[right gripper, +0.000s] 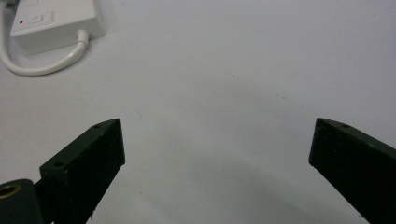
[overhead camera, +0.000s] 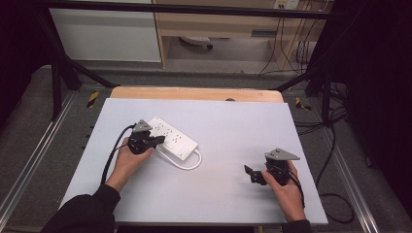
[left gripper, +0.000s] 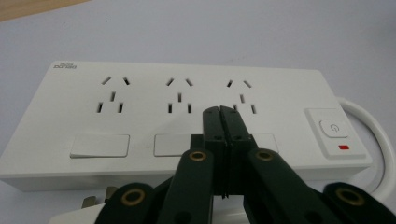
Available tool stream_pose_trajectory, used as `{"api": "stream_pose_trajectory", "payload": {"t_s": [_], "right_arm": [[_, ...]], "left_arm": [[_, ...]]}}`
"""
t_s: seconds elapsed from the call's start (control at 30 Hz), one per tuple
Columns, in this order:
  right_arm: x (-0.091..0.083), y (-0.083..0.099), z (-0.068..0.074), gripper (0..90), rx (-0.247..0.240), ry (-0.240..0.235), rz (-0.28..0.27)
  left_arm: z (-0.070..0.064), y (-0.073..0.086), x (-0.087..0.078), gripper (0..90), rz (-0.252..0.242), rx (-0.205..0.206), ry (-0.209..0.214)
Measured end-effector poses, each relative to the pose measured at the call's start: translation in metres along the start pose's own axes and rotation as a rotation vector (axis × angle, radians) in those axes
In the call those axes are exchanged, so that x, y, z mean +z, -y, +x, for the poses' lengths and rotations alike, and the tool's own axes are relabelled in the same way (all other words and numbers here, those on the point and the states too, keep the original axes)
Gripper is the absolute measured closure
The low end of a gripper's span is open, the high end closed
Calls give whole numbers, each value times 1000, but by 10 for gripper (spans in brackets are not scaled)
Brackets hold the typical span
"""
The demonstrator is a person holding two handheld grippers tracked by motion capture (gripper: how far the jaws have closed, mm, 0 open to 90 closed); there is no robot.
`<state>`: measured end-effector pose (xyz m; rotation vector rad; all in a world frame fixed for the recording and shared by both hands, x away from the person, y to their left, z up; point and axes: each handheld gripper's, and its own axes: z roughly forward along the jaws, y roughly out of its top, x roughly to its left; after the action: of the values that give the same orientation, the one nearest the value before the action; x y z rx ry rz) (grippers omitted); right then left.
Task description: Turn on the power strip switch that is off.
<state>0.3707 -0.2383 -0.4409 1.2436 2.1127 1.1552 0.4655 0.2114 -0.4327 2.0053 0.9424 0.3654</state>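
The left hand-held gripper [left gripper: 219,109], jaws together, hovered over the power strip [left gripper: 187,121], and should press its switch [left gripper: 333,128] gently; the right hand-held gripper [right gripper: 217,154] waited apart.

From my station I see a white table [overhead camera: 218,194] on a wooden top whose far edge [overhead camera: 194,93] shows, black frame bars [overhead camera: 58,73] around it, a wooden cabinet [overhead camera: 218,24] behind, and loose black cables [overhead camera: 335,160] on the grey floor.
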Motion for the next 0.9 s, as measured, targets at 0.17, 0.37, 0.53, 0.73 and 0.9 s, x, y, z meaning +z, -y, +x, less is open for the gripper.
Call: {"api": "stream_pose_trajectory", "payload": {"t_s": [0.17,0.37,0.53,0.73,0.9], "right_arm": [[0,0,0,40,1,-1,0],[0,0,0,40,-1,0,0],[0,0,0,40,3,-1,1],[0,0,0,39,-1,-2,1],[0,0,0,39,1,-2,2]], "left_arm": [[0,1,1,900,7,2,2],[1,2,3,900,13,-4,5],[2,2,3,900,15,-3,4],[1,3,4,900,14,-9,6],[3,2,2,900,4,-10,1]]}}
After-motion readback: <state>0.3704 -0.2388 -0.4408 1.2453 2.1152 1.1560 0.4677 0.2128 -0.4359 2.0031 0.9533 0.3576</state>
